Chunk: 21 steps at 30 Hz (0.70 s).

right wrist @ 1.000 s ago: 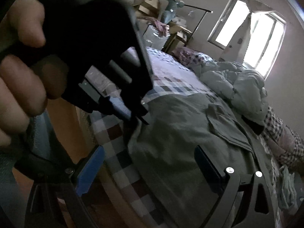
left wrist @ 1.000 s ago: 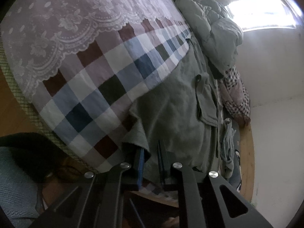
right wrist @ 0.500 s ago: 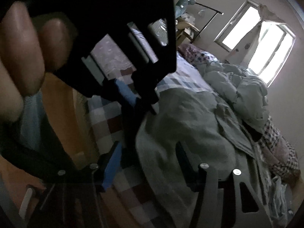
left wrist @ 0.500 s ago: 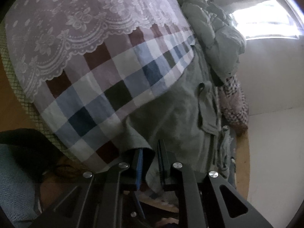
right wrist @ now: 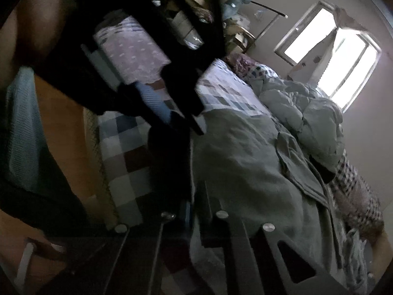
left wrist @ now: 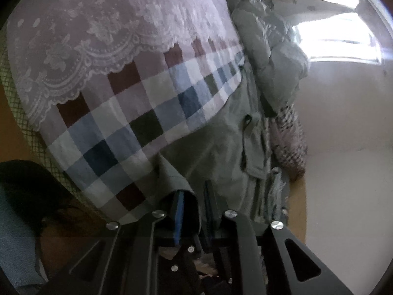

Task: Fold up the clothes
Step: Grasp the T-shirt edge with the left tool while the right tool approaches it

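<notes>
A grey-green garment lies spread on the bed, a flapped pocket facing up. In the left wrist view my left gripper has the garment's near corner draped over its blue-padded finger. Its jaws are opening, with fabric still between them. My right gripper is shut on the garment's near edge, just beside that corner. The right wrist view also shows the left gripper from outside, dark and close, held by a person's hand at the upper left.
The bed carries a checked sheet with a lace cover over it. A bunched pale duvet and a checked pillow lie beyond the garment. Boxes and a rail stand at the back. Wooden floor runs along the bed's near side.
The right gripper's jaws went from wide open to shut on the garment's edge as it sank towards the bed. The left gripper stayed in place on the corner, rolling slightly.
</notes>
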Each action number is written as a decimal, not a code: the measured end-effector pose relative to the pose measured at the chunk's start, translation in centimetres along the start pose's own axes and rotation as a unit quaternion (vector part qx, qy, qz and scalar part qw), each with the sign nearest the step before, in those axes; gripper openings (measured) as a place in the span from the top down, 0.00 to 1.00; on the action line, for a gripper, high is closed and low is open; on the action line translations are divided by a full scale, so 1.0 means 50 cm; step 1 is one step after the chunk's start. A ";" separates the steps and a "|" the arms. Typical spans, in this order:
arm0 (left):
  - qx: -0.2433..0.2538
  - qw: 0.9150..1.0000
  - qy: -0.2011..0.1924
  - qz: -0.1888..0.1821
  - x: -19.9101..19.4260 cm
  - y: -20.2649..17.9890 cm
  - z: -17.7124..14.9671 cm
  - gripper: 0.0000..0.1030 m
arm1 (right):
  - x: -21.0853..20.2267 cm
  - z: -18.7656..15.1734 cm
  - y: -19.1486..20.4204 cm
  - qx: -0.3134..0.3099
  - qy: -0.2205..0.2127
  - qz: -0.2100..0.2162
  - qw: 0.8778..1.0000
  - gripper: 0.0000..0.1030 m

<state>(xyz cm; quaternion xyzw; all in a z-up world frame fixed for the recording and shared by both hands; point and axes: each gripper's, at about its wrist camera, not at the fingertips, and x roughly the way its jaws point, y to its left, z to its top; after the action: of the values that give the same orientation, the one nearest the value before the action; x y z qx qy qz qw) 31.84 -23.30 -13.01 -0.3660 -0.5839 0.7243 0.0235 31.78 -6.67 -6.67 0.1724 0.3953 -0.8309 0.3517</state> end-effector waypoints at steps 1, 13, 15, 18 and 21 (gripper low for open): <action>-0.005 1.000 -0.007 -0.010 -0.008 0.001 0.002 0.77 | 0.000 0.003 -0.008 0.010 0.000 0.005 1.000 0.98; 0.003 0.999 -0.039 0.002 -0.042 -0.004 -0.009 0.48 | -0.008 0.008 -0.068 0.114 0.004 0.060 0.992 0.99; 0.001 0.999 -0.035 0.007 -0.036 -0.003 -0.011 0.47 | -0.008 0.007 -0.068 0.116 0.006 0.063 0.991 0.98; -0.007 0.999 -0.033 0.017 -0.028 0.002 -0.013 0.48 | -0.005 0.003 -0.063 0.111 0.011 0.065 0.992 0.98; -0.006 0.999 -0.035 0.017 -0.034 0.006 -0.016 0.69 | -0.004 -0.005 -0.043 0.088 0.019 0.060 0.994 0.94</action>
<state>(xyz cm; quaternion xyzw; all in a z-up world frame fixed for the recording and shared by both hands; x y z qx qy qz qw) 33.64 -23.52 -12.42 -0.3507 -0.5819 0.7336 -0.0116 30.36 -5.42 -5.55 0.2413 0.3165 -0.8365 0.3766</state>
